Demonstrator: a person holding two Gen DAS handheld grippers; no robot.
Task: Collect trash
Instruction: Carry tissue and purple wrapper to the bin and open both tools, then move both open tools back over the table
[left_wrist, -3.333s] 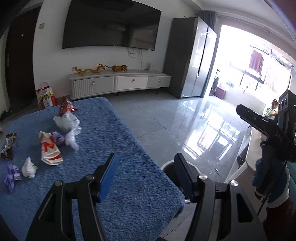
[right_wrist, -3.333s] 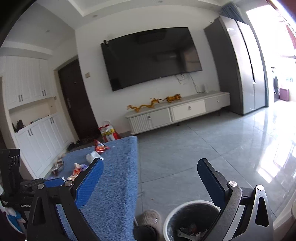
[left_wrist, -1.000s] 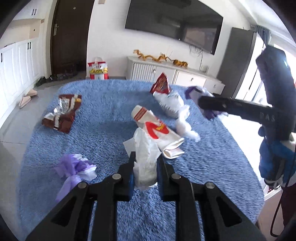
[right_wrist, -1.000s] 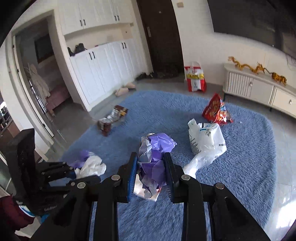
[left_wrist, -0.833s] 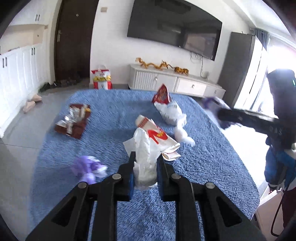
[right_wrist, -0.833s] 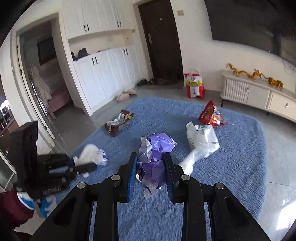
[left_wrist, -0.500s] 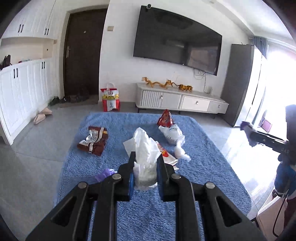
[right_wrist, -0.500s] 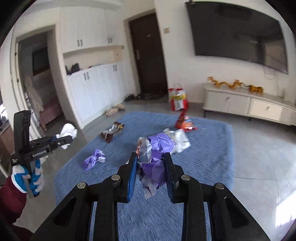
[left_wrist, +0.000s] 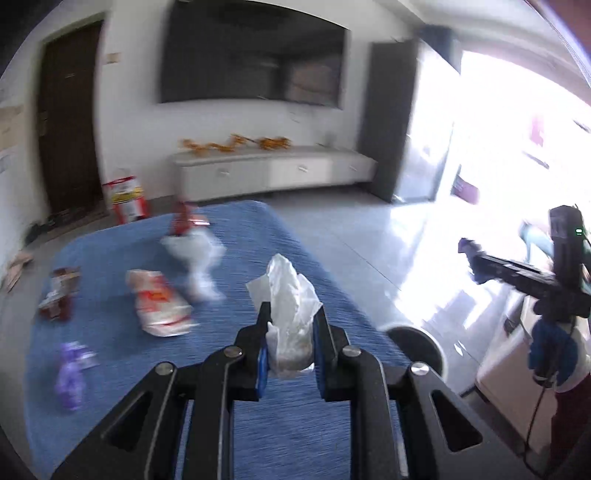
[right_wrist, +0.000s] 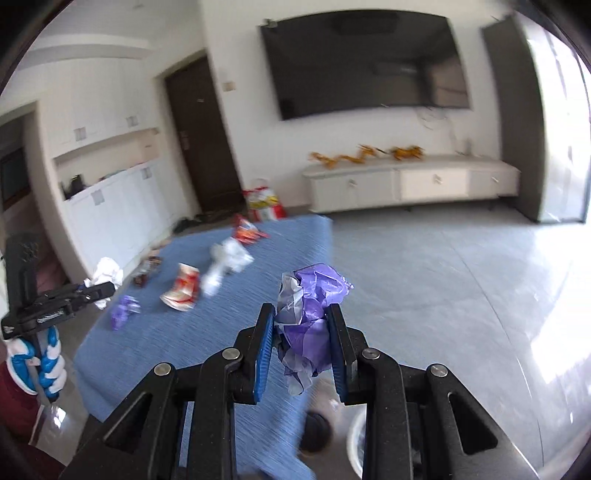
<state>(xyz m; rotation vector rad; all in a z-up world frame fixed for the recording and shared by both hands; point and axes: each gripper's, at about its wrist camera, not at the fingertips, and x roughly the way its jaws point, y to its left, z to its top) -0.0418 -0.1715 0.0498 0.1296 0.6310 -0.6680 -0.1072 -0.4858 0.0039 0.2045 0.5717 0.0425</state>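
Both hand-held grippers (left_wrist: 290, 341) (right_wrist: 303, 347) clamped shut, tilted downward.

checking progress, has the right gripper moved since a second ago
Yes. The right gripper, shut on the purple wrapper, has pulled back off the blue rug toward the trash bin.

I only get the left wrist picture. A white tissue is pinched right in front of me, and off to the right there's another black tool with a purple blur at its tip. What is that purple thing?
Observer: The right wrist view shows it sharply: the right gripper is shut on a crumpled purple and white wrapper.
Operator: Is it anywhere near the round bin I see beside the rug?
Observer: In that view a pale bin rim shows low in the picture, mostly hidden behind the gripper's frame.
Operator: And who holds my tool?
Observer: A left hand in a blue and white glove, with a red sleeve, grips the handle of the left gripper.
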